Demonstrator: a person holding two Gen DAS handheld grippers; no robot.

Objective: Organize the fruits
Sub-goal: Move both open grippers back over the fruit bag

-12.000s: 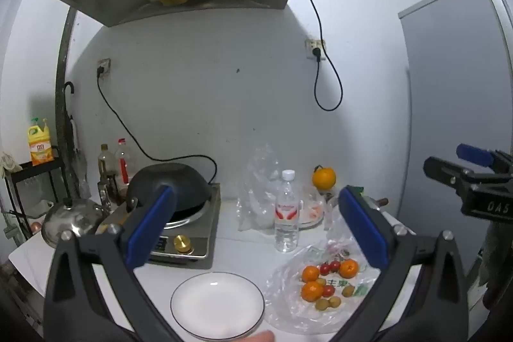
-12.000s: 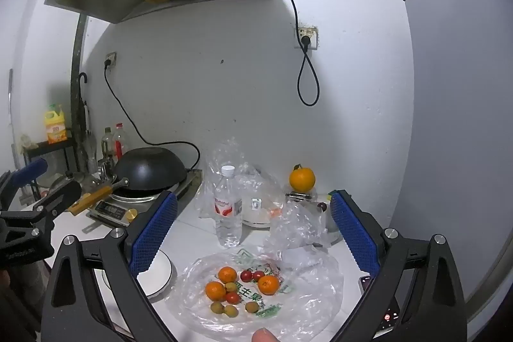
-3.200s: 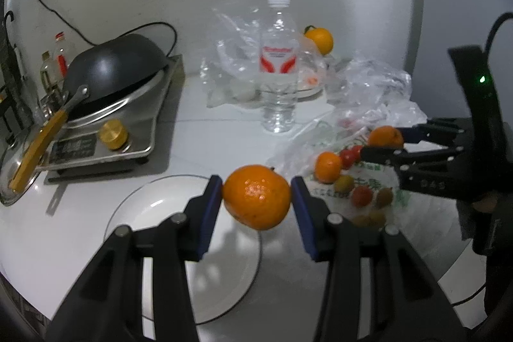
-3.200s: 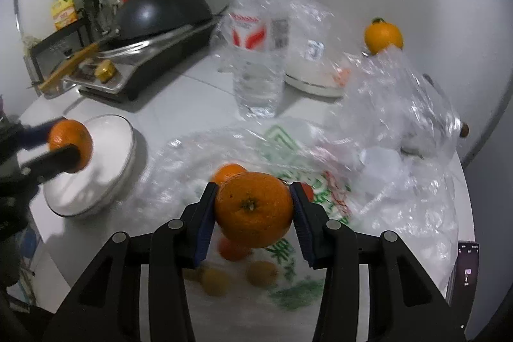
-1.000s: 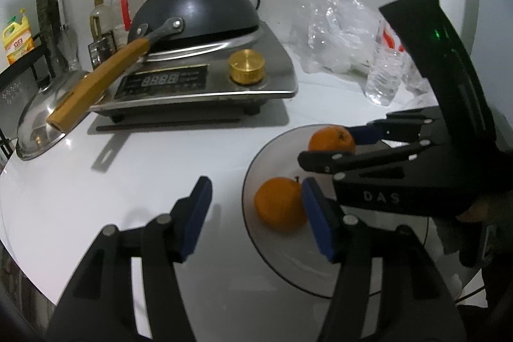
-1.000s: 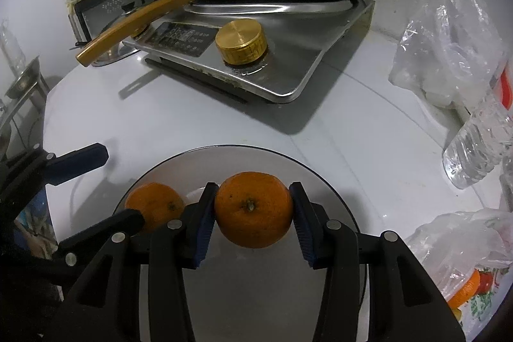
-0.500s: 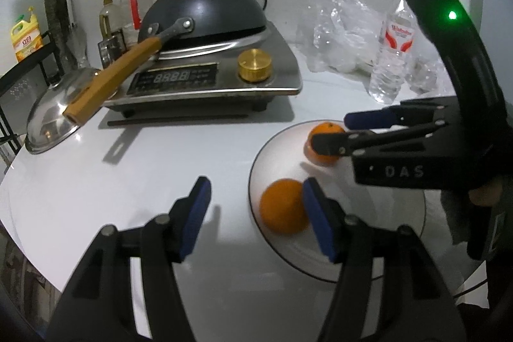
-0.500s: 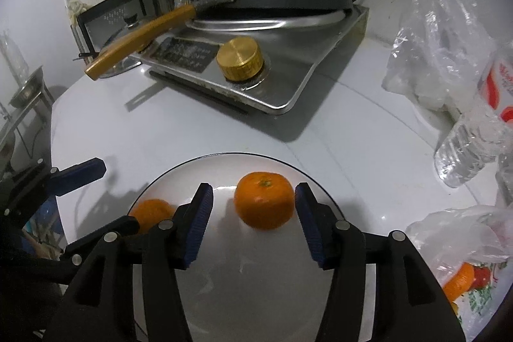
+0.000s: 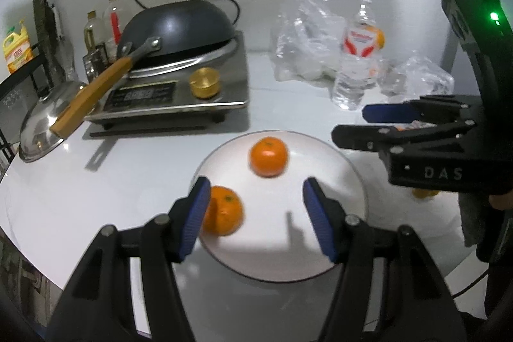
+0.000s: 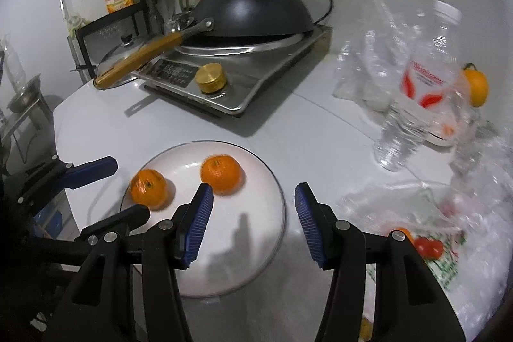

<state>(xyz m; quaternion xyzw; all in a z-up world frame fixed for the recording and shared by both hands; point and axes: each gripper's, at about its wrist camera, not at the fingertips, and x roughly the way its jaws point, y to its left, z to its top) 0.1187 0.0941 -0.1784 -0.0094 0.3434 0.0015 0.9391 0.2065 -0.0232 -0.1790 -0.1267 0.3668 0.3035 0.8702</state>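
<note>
A white plate (image 9: 320, 249) (image 10: 256, 249) on the white counter holds two oranges. One orange (image 9: 268, 156) (image 10: 221, 169) lies toward the plate's far side. The other orange (image 9: 224, 215) (image 10: 149, 189) lies at the plate's left edge. My left gripper (image 9: 256, 218) is open and empty above the plate, its left pad next to the second orange. My right gripper (image 10: 251, 225) is open and empty above the plate's right half; it also shows in the left wrist view (image 9: 368, 125). A plastic bag (image 10: 449, 233) at the right holds more small fruits.
An induction cooker with a black wok (image 9: 179, 21) (image 10: 253, 10) stands behind the plate. A water bottle (image 9: 356, 53) (image 10: 416, 85), crumpled clear bags (image 9: 301, 31) and another orange (image 10: 477, 88) stand at the back right. A steel lid (image 9: 38, 127) lies at the left.
My right gripper opened, left its orange on the plate and drew back to the right. My left gripper also pulled back from the orange it set down.
</note>
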